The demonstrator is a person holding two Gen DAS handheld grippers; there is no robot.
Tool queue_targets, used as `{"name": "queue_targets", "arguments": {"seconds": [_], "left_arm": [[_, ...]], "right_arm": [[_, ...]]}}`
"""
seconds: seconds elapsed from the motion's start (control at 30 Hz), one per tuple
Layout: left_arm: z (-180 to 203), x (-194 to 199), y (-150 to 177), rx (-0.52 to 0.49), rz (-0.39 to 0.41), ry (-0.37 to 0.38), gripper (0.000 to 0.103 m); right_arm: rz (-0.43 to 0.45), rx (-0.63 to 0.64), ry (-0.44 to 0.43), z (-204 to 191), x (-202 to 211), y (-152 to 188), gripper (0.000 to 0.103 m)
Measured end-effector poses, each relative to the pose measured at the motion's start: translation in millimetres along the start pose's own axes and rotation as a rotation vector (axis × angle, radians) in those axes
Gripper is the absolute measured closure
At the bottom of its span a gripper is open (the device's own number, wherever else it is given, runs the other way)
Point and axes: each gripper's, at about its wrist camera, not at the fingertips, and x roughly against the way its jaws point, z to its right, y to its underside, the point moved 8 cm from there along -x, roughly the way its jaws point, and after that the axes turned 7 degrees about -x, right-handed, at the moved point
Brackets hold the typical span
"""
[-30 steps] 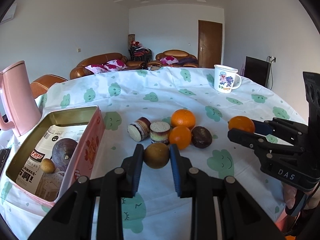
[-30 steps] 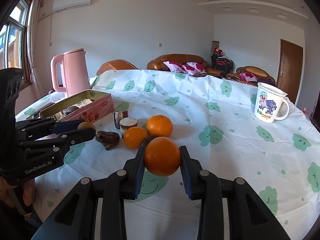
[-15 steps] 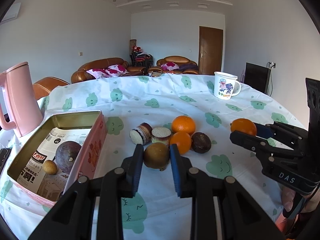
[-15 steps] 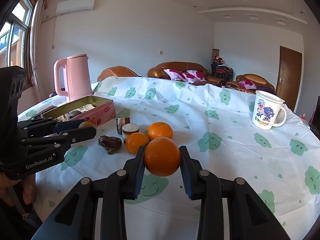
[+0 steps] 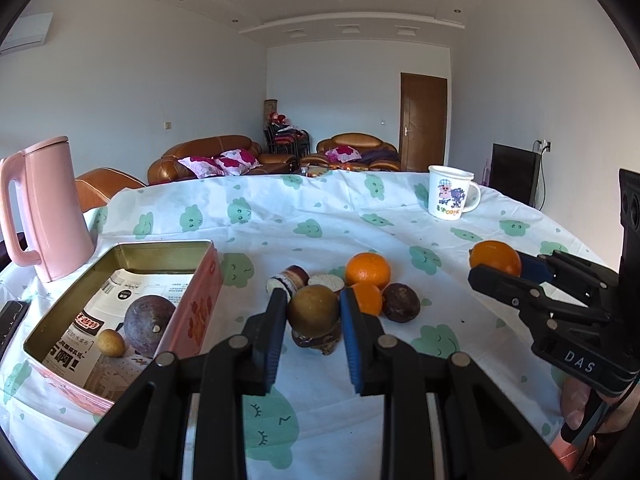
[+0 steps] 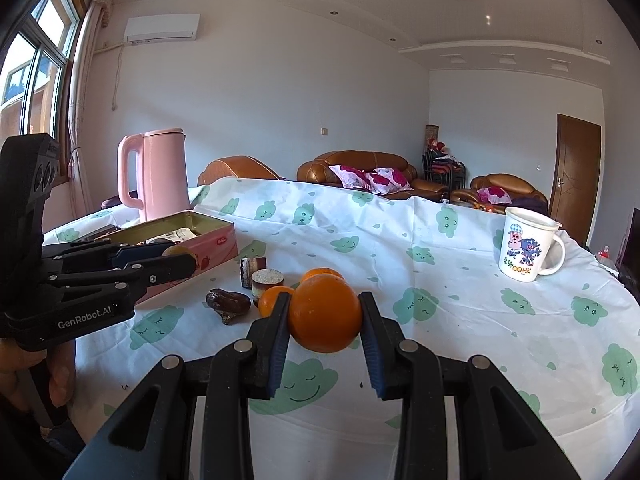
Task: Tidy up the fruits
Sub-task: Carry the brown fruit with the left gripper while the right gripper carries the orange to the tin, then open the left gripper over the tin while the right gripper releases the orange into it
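Both of my grippers have risen since a second ago, so the fruit pile sits lower past my fingers and more ceiling shows. My left gripper (image 5: 313, 322) is clamped on a round brown fruit (image 5: 313, 311), dull and olive-skinned, held above the tablecloth (image 5: 360, 216) just in front of the pile. My right gripper (image 6: 325, 322) squeezes a smooth, bright orange (image 6: 325, 312), also off the cloth.

Writing: "DAS" on the right gripper's body as the left camera sees it, "GenRobot.AI" on the left gripper's body in the right view, and letters on the cartoon mug (image 6: 524, 245) that I cannot read for sure.

Only the left view looks into the pink tin (image 5: 192, 316): a dark purple fruit (image 5: 149, 326) and a small yellowish one (image 5: 111, 343) lie on printed paper. Only the right view shows the window (image 6: 36, 68) and the air conditioner (image 6: 162, 28).

On the cloth lie two oranges (image 5: 367, 271), a dark wrinkled fruit (image 5: 401, 303) and two cut pieces (image 6: 262, 276). A pink kettle (image 5: 44, 208) stands behind the tin.
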Motion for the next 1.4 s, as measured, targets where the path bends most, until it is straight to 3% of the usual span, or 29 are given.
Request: {"name": "queue_targets", "arguments": {"seconds": [0.2,0.37,0.77,1.0,1.4], "left_arm": [[-5.7,5.3,-3.9,0.005,0.011,-0.006,0.075],[-30.1,14.0,-9.8,0.031,0.014,-0.036,0.075],[-157.8,17.2,-5.9,0.134,-0.074,-0.202,0.075],[-209.7,2.0,5.9,0.195,-0.139,-0.216,0.075],[-214.7,-10.7,35.3,0.202,-0.216,-0.205,0.075]], "right_arm": [[-0.023,-0.064,-0.023,4.7,-2.2,-6.3,0.068],[-0.028,-0.047,-0.064,-15.8,-5.3,-28.8,0.068],[-0.104,0.003,-0.274,-121.1,-59.1,-76.9,0.068],[-0.208,0.049,-0.330,-178.1,-106.3,-60.3,0.068],[-0.324,0.123,-0.379,-230.3,-134.0,-14.7,0.068]]}}
